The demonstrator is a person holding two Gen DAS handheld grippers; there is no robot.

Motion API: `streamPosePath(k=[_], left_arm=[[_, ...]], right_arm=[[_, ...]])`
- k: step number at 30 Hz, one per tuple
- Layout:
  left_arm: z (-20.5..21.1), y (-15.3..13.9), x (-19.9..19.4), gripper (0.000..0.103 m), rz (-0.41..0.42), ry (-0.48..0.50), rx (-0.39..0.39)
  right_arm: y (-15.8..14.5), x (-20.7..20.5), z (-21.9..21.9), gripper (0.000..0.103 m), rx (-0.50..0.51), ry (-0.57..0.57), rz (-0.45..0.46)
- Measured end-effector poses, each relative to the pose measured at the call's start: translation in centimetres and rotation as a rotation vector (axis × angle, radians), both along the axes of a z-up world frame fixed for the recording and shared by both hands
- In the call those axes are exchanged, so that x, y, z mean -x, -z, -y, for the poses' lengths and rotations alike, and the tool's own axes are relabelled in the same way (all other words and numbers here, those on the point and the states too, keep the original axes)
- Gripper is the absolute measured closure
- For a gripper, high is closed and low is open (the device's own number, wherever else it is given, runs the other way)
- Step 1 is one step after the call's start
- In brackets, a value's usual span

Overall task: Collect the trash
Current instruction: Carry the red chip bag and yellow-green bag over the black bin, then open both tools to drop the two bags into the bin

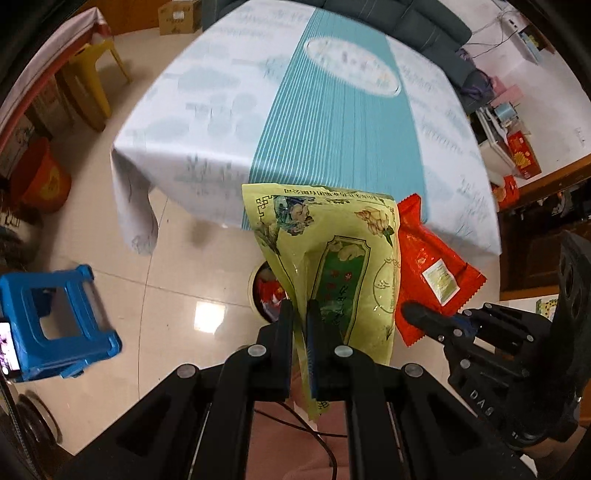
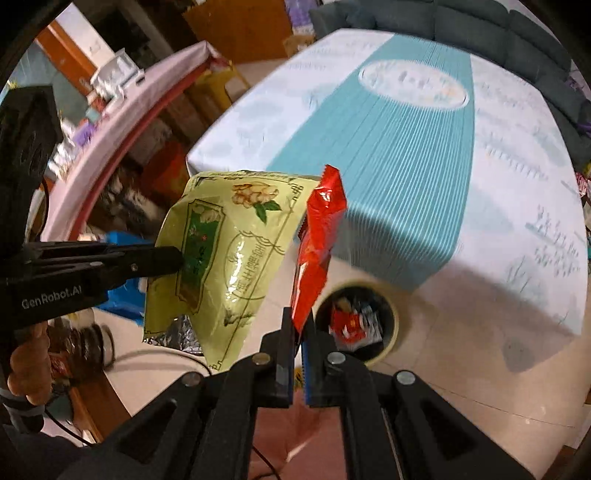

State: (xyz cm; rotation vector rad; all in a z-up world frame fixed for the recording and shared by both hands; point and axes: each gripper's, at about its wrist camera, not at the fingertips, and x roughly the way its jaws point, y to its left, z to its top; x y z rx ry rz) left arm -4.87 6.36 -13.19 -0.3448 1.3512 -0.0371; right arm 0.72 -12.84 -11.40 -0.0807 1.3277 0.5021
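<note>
My left gripper is shut on a yellow-green snack bag, which hangs in the air over the floor. The same bag shows in the right wrist view with the left gripper clamped on its side. My right gripper is shut on a red wrapper; from the left wrist view this red wrapper sits just right of the bag with the right gripper on it. A round trash bin holding several wrappers stands on the floor just below; the bag hides most of the bin in the left wrist view.
A table with a white and teal cloth stands beyond the bin. A blue plastic stool lies on the tiled floor at left, a yellow chair and an orange bucket farther off. A dark sofa lies behind the table.
</note>
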Motion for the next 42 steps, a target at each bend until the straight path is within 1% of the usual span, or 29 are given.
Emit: streamPosePath(k=[3,5,6,7,8,11,13,14,16,17,19,20,22,23,25,27,28,29,30,31,32,33,34,35,36,38,42], left_arm=[[1.0,3.2,0.6,0.098,-0.026,0.008,-0.006],[1.9,5.6,0.5,0.098,-0.045,0.028,-0.032],[2.5,7.3,0.5,0.098,-0.059,0.043,-0.050],[3.0,8.4,0.3,0.098,-0.069,0.049,-0.053],[3.5,9.7,0.1,0.098,-0.081,0.056,-0.051],[4.8,14.4,-0.5,0.098,-0.114,0.070,-0.045],[5.3,17.4,-1.0,0.098,-0.143,0.064,-0.031],[5.5,19.1,-1.3,0.098,-0.156,0.060,-0.024],[6.0,21.8,-2.1,0.098,-0.175,0.051,-0.019],[6.4,23.8,-2.7,0.098,-0.189,0.050,-0.019],[6.9,26.5,-3.5,0.098,-0.202,0.049,-0.017],[7.3,28.4,-4.1,0.097,-0.207,0.052,-0.021],[7.6,30.7,-4.8,0.097,-0.212,0.057,-0.035],[7.8,32.3,-5.3,0.097,-0.213,0.058,-0.046],[8.2,34.5,-6.0,0.095,-0.224,0.059,-0.066],[8.5,36.6,-6.7,0.086,-0.231,0.058,-0.077],[8.6,37.1,-6.9,0.085,-0.232,0.056,-0.081],[8.6,37.9,-7.1,0.079,-0.230,0.056,-0.090],[8.6,38.4,-7.2,0.068,-0.231,0.057,-0.097],[8.7,38.9,-7.4,0.060,-0.228,0.059,-0.113],[8.8,39.1,-7.4,0.041,-0.222,0.058,-0.129],[8.7,39.3,-7.4,0.032,-0.213,0.056,-0.139],[8.6,39.4,-7.4,0.031,-0.199,0.051,-0.143],[8.5,39.3,-7.4,0.030,-0.194,0.049,-0.145],[8.5,39.2,-7.3,0.023,-0.196,0.050,-0.149],[8.3,39.0,-7.0,0.017,-0.194,0.047,-0.163],[8.2,37.5,-6.5,0.017,-0.163,0.048,-0.195]], right_arm=[[2.9,1.2,0.1,0.100,0.033,0.011,-0.037],[5.1,1.8,0.5,0.100,0.044,0.038,-0.072],[6.5,2.0,0.8,0.100,0.049,0.055,-0.091],[8.0,2.3,1.1,0.100,0.054,0.071,-0.109],[8.8,2.3,1.3,0.100,0.058,0.079,-0.119],[12.9,2.4,2.3,0.100,0.069,0.112,-0.155],[15.2,2.1,2.9,0.100,0.075,0.130,-0.172],[17.0,2.0,3.3,0.100,0.079,0.144,-0.188],[19.4,2.1,3.9,0.100,0.084,0.164,-0.211],[21.4,1.8,4.4,0.100,0.088,0.177,-0.225],[23.9,1.4,4.9,0.100,0.102,0.193,-0.230],[25.4,1.1,5.3,0.100,0.106,0.202,-0.237],[28.7,0.3,6.2,0.100,0.114,0.229,-0.247],[29.5,0.0,6.5,0.100,0.115,0.237,-0.253],[32.1,-0.6,7.1,0.100,0.109,0.262,-0.268],[34.6,-1.3,7.9,0.100,0.101,0.280,-0.281],[35.7,-1.7,8.3,0.100,0.093,0.290,-0.283],[36.3,-1.8,8.5,0.100,0.084,0.297,-0.285],[37.3,-2.0,8.8,0.099,0.069,0.308,-0.292],[38.1,-2.1,9.0,0.099,0.062,0.320,-0.299],[38.5,-2.2,9.2,0.097,0.056,0.327,-0.303],[39.0,-2.3,9.4,0.090,0.049,0.335,-0.303],[39.3,-2.3,9.5,0.085,0.052,0.340,-0.295],[39.3,-2.3,9.4,0.071,0.054,0.342,-0.290],[39.2,-2.3,9.4,0.059,0.047,0.344,-0.278],[39.0,-2.1,9.3,0.056,0.037,0.345,-0.257],[38.0,-1.8,9.0,0.056,0.038,0.340,-0.223]])
